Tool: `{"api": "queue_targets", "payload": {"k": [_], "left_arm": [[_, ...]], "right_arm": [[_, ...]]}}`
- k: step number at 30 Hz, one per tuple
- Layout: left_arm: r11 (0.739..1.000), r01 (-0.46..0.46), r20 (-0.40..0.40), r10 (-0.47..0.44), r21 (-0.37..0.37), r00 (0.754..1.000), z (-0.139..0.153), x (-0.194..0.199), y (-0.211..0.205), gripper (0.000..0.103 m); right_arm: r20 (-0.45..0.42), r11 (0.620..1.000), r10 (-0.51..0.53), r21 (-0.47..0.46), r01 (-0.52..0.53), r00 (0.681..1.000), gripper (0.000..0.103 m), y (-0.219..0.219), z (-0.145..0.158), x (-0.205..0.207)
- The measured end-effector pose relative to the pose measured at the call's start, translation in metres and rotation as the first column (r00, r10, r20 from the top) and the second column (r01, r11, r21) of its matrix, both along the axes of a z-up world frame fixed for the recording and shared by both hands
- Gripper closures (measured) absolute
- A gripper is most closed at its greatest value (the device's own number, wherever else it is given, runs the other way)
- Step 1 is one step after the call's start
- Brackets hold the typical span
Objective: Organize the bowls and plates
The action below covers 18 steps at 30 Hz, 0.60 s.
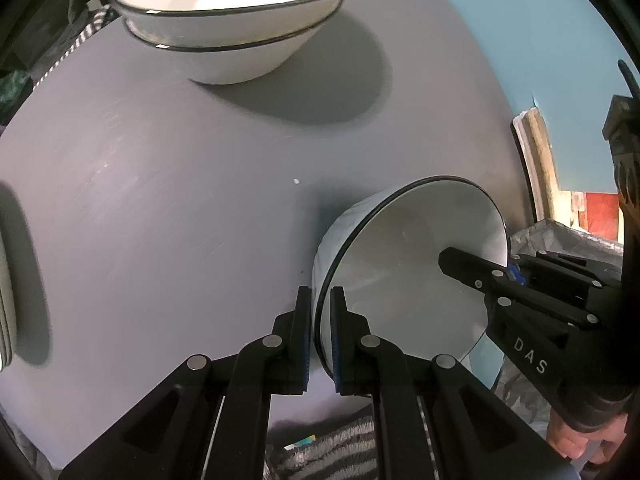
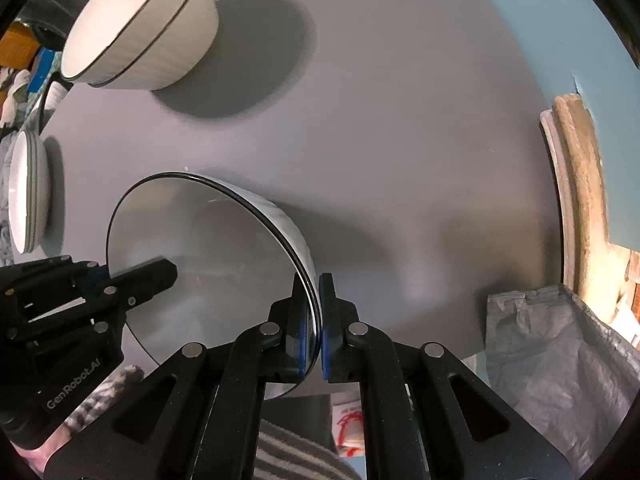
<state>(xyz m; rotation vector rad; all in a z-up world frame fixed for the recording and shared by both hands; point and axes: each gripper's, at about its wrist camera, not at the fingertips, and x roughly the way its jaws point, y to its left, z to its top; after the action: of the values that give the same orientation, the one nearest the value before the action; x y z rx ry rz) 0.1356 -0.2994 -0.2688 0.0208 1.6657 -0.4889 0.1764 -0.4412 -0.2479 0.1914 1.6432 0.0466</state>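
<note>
Both grippers pinch opposite rims of one white bowl [image 1: 404, 264], held above the grey table [image 1: 160, 200]: the left gripper [image 1: 320, 336] and right gripper [image 2: 314, 320]. Uneven pulling risks slipping it. Farther off sit stacked bowls [image 1: 232, 20].

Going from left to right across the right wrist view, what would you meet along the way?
Stack of plates → left gripper → held bowl → right gripper → grey bag.
</note>
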Motion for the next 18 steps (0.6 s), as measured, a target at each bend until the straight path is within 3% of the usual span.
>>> {"api": "queue_targets", "payload": {"k": [9, 18], "left_arm": [[0.998, -0.067, 0.014, 0.067, -0.019, 0.998, 0.02, 0.01, 0.023, 0.095], [0.992, -0.123, 0.077, 0.124, -0.023, 0.989, 0.052, 0.023, 0.041, 0.095]], "right_arm": [[0.013, 0.999, 0.025, 0.019, -0.026, 1.0, 0.097, 0.011, 0.012, 0.004], [0.055, 0.997, 0.063, 0.05, -0.066, 0.996, 0.097, 0.021, 0.042, 0.019]]}}
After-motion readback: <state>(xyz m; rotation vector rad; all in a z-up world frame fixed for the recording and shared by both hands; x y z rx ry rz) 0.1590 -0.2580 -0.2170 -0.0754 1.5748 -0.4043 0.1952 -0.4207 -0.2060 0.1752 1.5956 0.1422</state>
